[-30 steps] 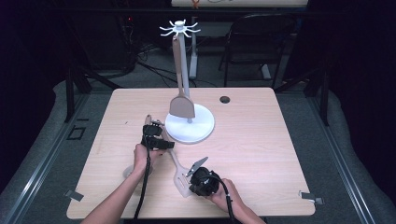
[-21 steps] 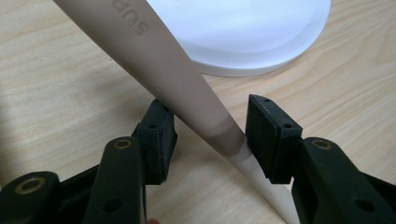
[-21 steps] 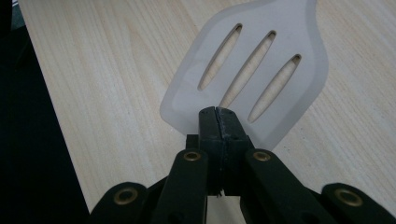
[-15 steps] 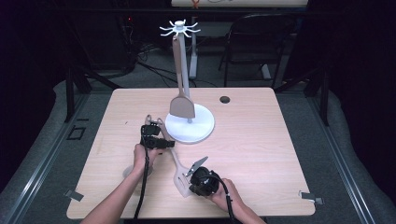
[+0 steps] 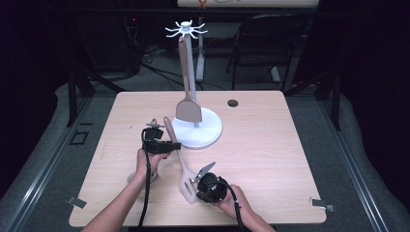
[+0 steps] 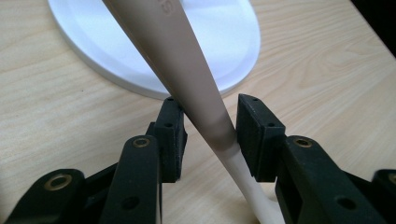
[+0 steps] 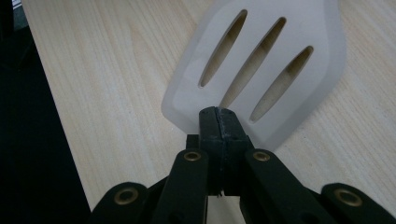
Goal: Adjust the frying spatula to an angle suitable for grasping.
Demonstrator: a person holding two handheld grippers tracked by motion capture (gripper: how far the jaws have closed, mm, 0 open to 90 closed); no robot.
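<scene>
A slotted spatula (image 5: 185,183) lies across the table with its pale blade near me and its brown handle (image 5: 169,131) pointing toward the stand. My right gripper (image 5: 196,180) is shut on the blade's edge (image 7: 261,60), its jaws (image 7: 218,121) pinched together. My left gripper (image 5: 175,145) reaches across the handle from the left. In the left gripper view the handle (image 6: 187,65) runs between the two pads (image 6: 173,135). The jaws have just been closing on it, and a gap still shows beside the left pad.
A white utensil stand (image 5: 209,131) with a tall post and hooked top (image 5: 185,30) stands mid-table, and a second brown spatula (image 5: 188,110) hangs from it. A dark cable hole (image 5: 233,103) sits behind it. A chair (image 5: 261,43) is beyond the table.
The left gripper's jaws have drawn closer around the spatula handle. The right hand and the blade have stayed put.
</scene>
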